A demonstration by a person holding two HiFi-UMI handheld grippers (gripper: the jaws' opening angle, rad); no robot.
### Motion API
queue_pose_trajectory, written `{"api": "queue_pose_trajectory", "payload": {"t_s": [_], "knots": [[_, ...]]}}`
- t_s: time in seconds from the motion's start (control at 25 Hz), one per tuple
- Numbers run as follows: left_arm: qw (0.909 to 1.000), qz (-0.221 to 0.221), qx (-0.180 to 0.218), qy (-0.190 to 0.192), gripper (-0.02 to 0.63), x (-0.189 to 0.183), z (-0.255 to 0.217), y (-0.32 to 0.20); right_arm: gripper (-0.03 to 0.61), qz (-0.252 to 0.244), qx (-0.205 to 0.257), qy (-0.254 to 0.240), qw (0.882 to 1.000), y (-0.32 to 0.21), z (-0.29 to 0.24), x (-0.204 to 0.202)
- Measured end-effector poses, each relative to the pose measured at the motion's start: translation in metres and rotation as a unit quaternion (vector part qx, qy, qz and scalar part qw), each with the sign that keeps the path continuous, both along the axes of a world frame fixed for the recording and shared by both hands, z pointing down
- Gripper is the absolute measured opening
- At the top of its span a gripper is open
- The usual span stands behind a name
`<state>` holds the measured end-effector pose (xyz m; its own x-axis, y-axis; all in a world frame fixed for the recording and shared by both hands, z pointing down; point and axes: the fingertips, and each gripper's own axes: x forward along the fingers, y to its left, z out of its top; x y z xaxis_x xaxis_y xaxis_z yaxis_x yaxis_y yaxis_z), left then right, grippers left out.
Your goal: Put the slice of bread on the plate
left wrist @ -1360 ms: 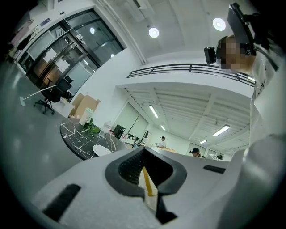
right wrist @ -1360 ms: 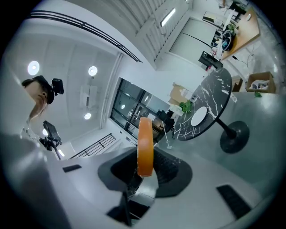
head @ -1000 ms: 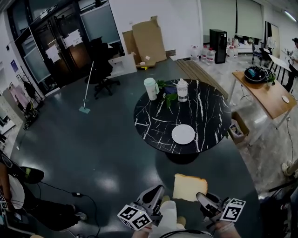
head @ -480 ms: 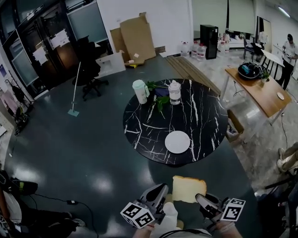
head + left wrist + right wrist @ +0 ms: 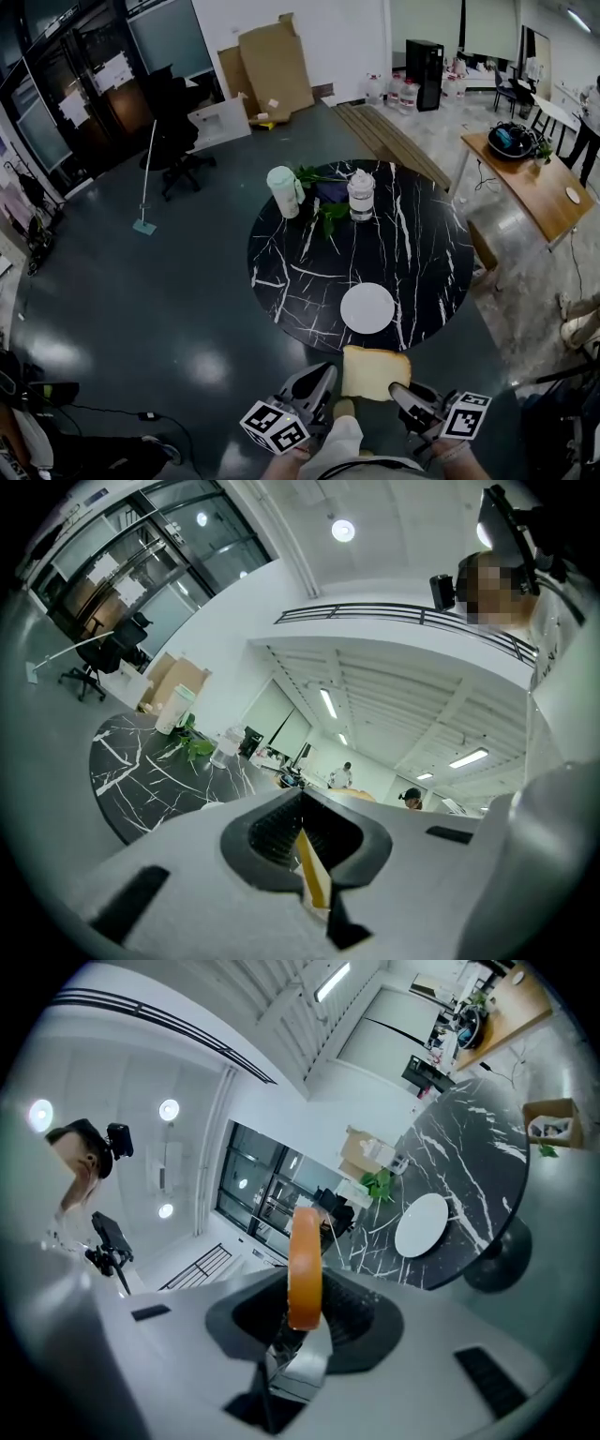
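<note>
Left gripper (image 5: 323, 379) and right gripper (image 5: 401, 393) clamp the slice of bread (image 5: 375, 372) near the plate (image 5: 367, 307)

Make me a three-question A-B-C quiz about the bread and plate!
1. Where is the plate? A in a sink B on the black table C on a shelf
2. Its colour? A white B red C blue
3. The slice of bread is: A on the plate B cut up C held by left gripper and right gripper
B, it rests near the table's near edge; A, a plain white disc; C, both pairs of jaws pinch its edges.
</note>
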<state>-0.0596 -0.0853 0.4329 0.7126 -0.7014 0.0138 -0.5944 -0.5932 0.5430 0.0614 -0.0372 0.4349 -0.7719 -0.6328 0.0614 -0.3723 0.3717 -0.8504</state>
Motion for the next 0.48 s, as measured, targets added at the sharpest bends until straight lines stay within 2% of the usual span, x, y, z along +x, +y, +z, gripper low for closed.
{"api": "queue_pose_trajectory", "payload": {"t_s": [0.24,0.48], "knots": [[0.9998,0.019,-0.01,0.004,0.008,0.004,0.004,-0.046,0.091,0.018,-0.017,0.009,1.0,-0.035,0.009,0.003],[0.9994,0.034,0.0,-0.002,0.008,0.001,0.006,-0.081,0.091,0.049,-0.024,0.019,0.998,-0.064,0.014,0.007]]}}
